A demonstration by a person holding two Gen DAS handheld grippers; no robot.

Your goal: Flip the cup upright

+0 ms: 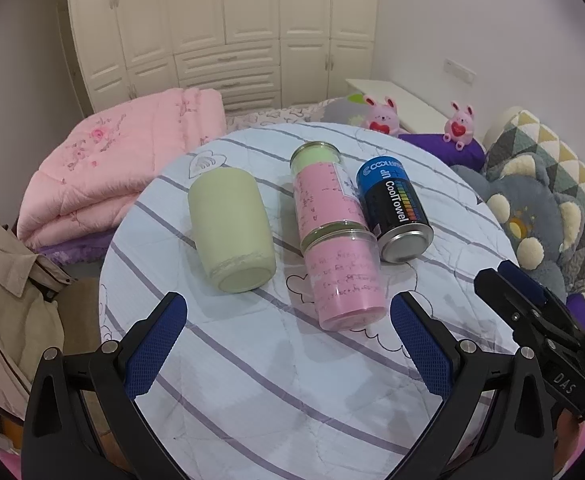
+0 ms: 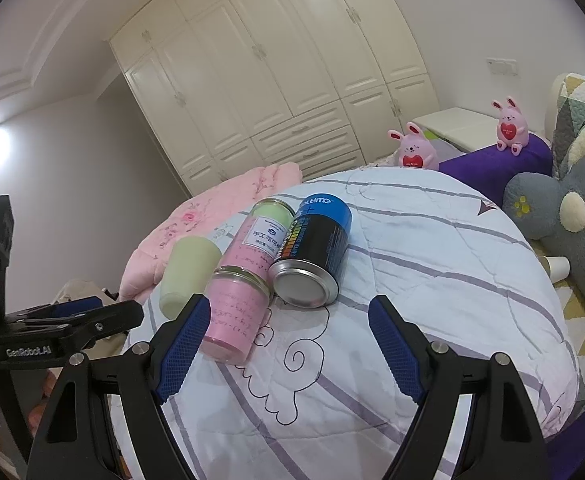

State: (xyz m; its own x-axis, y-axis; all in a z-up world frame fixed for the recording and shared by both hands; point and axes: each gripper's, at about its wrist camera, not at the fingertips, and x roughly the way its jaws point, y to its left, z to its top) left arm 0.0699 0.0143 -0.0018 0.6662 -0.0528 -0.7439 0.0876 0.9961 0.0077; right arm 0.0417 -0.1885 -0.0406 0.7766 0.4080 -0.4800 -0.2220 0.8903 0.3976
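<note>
A pale green cup (image 1: 231,232) lies on its side on the striped quilted round surface (image 1: 252,380), its base towards me; it also shows in the right wrist view (image 2: 184,274). Beside it lie a clear jar with pink and green filling (image 1: 334,236) (image 2: 240,280) and a blue-black CoolTowel can (image 1: 394,210) (image 2: 312,252). My left gripper (image 1: 288,344) is open and empty, just short of the cup and jar. My right gripper (image 2: 288,352) is open and empty, in front of the jar and can; it also shows at the right of the left wrist view (image 1: 532,304).
A folded pink quilt (image 1: 112,168) lies to the left behind the round surface. Two pink bunny toys (image 1: 380,114) (image 1: 458,122) sit on a purple cushion at the back. A grey plush cushion (image 1: 532,208) is at the right. A beige garment (image 1: 8,300) lies at the left. White wardrobes (image 1: 220,24) stand behind.
</note>
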